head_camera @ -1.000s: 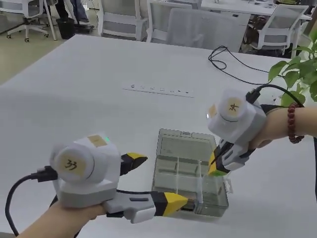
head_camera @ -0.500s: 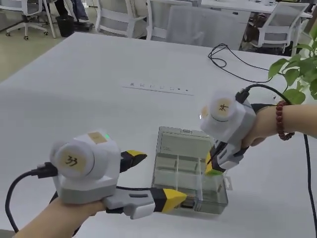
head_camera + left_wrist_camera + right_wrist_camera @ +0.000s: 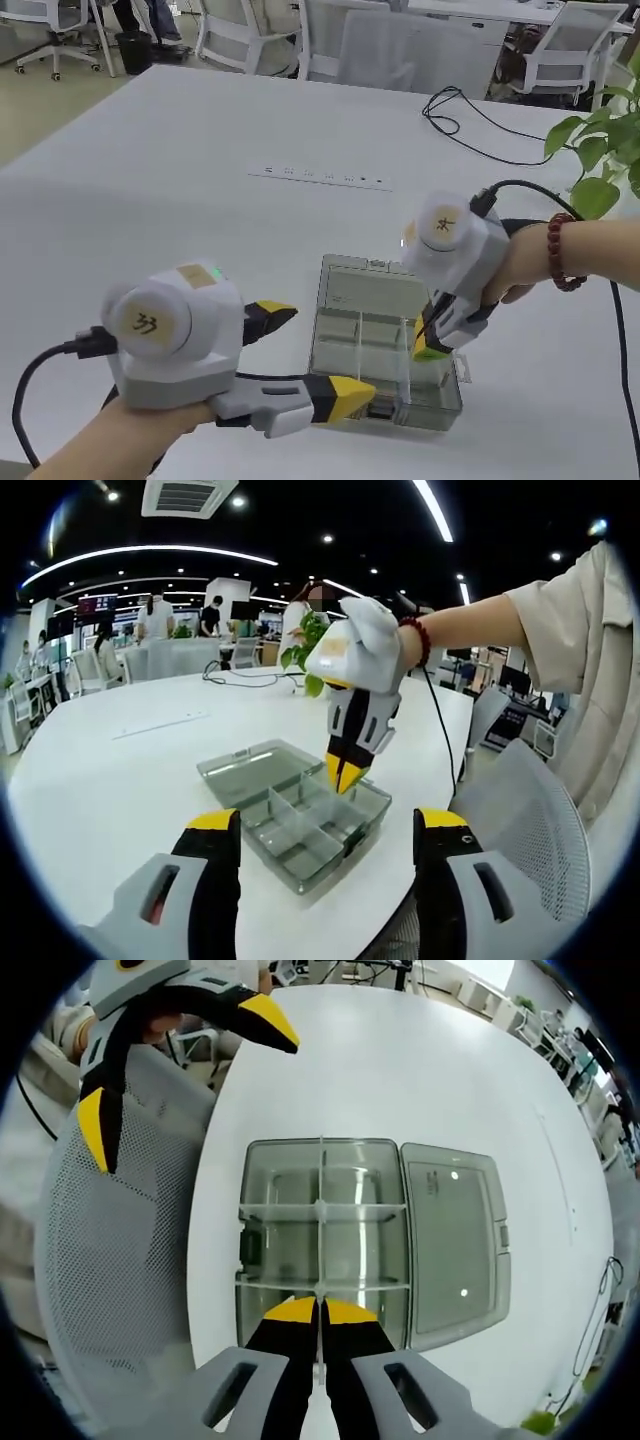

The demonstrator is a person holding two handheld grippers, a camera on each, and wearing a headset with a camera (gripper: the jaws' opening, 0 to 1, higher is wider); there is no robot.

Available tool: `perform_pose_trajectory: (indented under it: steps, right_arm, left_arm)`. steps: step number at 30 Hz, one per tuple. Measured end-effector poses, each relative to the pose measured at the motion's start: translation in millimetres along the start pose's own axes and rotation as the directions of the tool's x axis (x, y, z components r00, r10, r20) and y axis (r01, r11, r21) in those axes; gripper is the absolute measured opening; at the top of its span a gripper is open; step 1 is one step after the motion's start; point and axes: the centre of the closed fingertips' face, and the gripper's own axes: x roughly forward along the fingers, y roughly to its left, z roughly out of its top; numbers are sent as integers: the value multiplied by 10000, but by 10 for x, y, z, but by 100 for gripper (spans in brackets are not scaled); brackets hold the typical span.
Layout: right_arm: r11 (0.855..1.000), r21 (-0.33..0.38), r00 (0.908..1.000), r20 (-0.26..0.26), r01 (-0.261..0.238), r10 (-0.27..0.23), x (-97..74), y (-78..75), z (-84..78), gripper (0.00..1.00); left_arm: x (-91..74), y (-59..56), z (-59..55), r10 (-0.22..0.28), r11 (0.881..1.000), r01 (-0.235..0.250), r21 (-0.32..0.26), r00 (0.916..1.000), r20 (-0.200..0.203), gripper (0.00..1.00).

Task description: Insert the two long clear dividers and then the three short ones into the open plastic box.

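— While the right gripper (image 3: pixel 428 345) has drifted only slightly toward frame centre, its jaws stay pinched on a clear divider (image 3: pixel 320 1250) standing in the plastic box (image 3: pixel 425 412), lower centre.
— And the left gripper (image 3: pixel 322 352)?
— Spread, empty, lower left. That divider seems nearly seated.

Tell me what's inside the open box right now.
Clear dividers cross inside the box, splitting it into compartments that look empty. The right gripper is shut on the end of one of them; its jaws cover the box wall beneath.
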Motion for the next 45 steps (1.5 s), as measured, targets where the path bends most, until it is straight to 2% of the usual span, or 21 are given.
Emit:
perform_pose_trajectory:
  steps: [19, 23, 26, 27, 29, 31, 33, 34, 35, 36, 40, 43, 45]
  right_arm:
    - [9995, 271, 9998, -110, -144, 147, 261, 2, -75, 3]
    - [9988, 479, 9999, 100, -105, 101, 255, -3, -75, 3]
    - [9965, 825, 9989, 436, 122, -159, 258, -8, -71, 3]
    - [9936, 1103, 9982, 515, 239, -297, 260, -14, -69, 5]
    - [9909, 1301, 9973, 591, 353, -433, 250, -22, -93, 16]
    - [9867, 1565, 9952, 791, 440, -570, 228, -30, -103, 17]
    - [9738, 2221, 9907, 1132, 489, -755, 191, -38, -89, 17]
    - [9694, 2417, 9887, 1290, 435, -765, 177, -34, -76, 18]
    - [9634, 2641, 9840, 1544, 455, -888, 146, -36, -55, 18]
    - [9639, 2614, 9842, 1506, 514, -933, 121, -33, -74, 19]
    - [9535, 2910, 9698, 1991, 786, -1407, -2, -17, -54, 24]
    - [9336, 3435, 9521, 2378, 1026, -1921, -113, -36, -52, 30]
    - [9162, 3872, 9339, 2790, 1037, -2236, -195, -35, -33, 34]
  left_arm:
    - [-19, 7, -29, 177, 9998, -176, 106, 9997, -146, 70]
    - [-16, 43, -72, 362, 9991, -356, 214, 9989, -310, 69]
    - [-12, 43, -74, 359, 9992, -353, 203, 9989, -299, 69]
    - [-11, 42, -74, 361, 9992, -355, 199, 9989, -314, 69]
    - [-10, 47, -73, 401, 9990, -394, 193, 9987, -331, 69]
    - [-11, 50, -70, 414, 9990, -409, 156, 9986, -329, 69]
    - [-17, 57, -56, 426, 9991, -425, 57, 9988, -236, 69]
    - [-25, 64, -27, 395, 9991, -395, -156, 9992, -10, 70]
    - [-33, 74, -26, 397, 9988, -397, -300, 9992, 20, 70]
    - [-39, 85, -28, 402, 9986, -401, -353, 9992, 20, 70]
    - [-63, 120, -62, 576, 9982, -579, -135, 9981, -231, 71]
    - [-78, 136, -72, 626, 9979, -630, -124, 9975, -336, 71]
    - [-92, 141, -73, 673, 9977, -674, -16, 9968, -427, 72]
